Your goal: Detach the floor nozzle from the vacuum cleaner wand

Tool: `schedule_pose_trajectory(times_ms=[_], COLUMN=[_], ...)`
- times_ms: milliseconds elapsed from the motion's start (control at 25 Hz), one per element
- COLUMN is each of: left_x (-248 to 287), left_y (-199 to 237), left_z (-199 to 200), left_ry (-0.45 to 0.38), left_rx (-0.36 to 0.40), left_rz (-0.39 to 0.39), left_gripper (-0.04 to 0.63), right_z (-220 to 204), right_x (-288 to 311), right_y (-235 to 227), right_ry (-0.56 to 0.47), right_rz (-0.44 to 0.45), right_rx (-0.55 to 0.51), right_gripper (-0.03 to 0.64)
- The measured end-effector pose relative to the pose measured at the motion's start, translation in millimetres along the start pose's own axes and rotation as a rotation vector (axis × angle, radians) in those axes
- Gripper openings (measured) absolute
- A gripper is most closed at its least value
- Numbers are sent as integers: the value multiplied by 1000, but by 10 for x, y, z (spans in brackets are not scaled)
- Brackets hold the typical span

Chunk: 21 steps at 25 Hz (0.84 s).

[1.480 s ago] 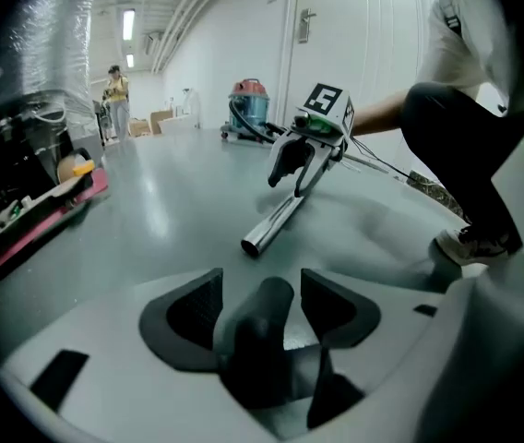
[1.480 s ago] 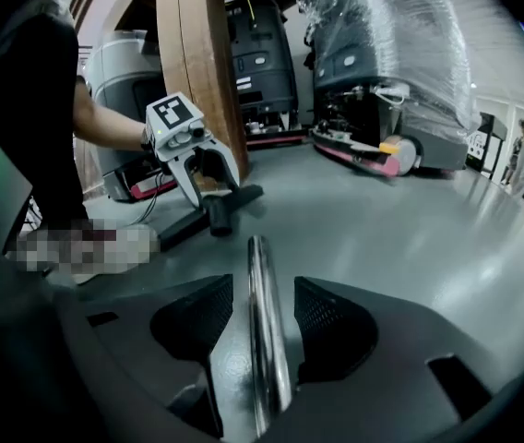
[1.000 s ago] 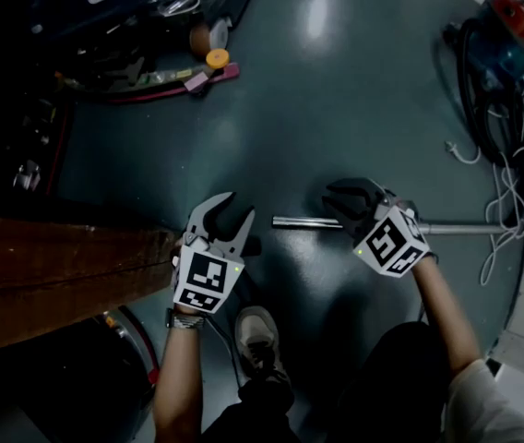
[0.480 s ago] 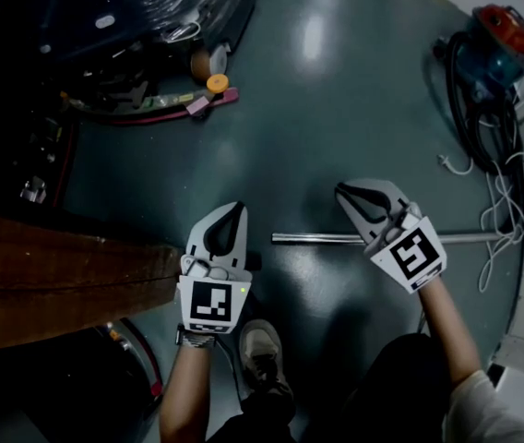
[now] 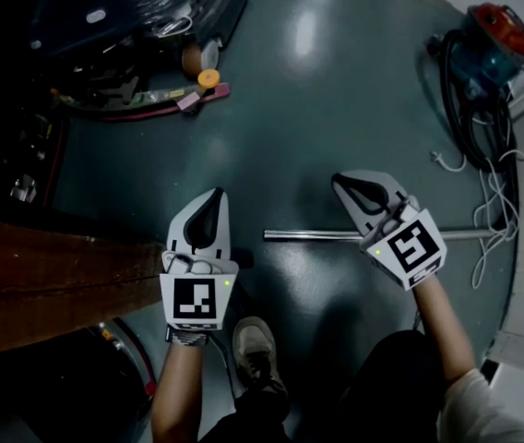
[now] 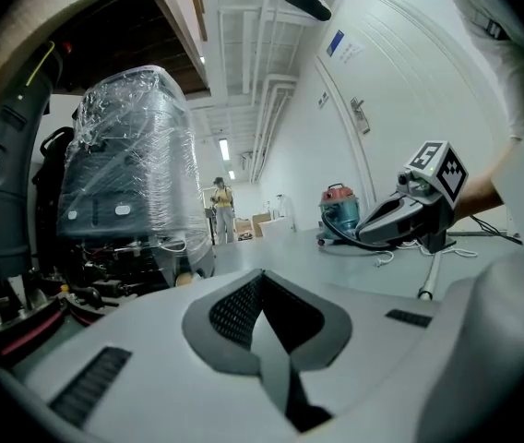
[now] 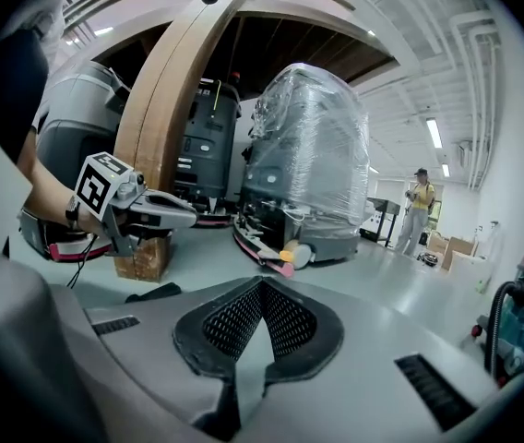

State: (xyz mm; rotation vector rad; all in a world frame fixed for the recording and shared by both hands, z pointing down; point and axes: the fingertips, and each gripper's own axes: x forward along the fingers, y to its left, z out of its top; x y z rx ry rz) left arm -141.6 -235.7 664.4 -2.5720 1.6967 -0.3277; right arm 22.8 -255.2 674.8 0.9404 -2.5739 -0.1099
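- Left of the thin silver metal wand (image 5: 322, 235), your left gripper (image 5: 213, 195) holds its fingers pressed together, empty.
- Over that wand, your right gripper (image 5: 339, 182) has just been closing its fingers; they meet on nothing.

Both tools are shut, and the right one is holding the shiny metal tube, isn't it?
Not quite. The left tool and right tool are both shut, but the right one holds nothing: the right gripper view shows its jaws closed with nothing between them. The shiny metal tube lies on the floor, as the head view shows.
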Motion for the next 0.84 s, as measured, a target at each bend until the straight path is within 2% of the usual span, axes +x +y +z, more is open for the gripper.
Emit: schedule_pose_trajectory(times_ms=[840], left_x=[-11], left_y=[27], left_z=[-79], left_ry=[41], left_rx=[42], left_rz=[19], left_gripper=[0], right_z=[53], right_x=[108], right_y=[224], right_ry=[-9], right_rz=[58], right_rx=[-6], right_gripper=[26])
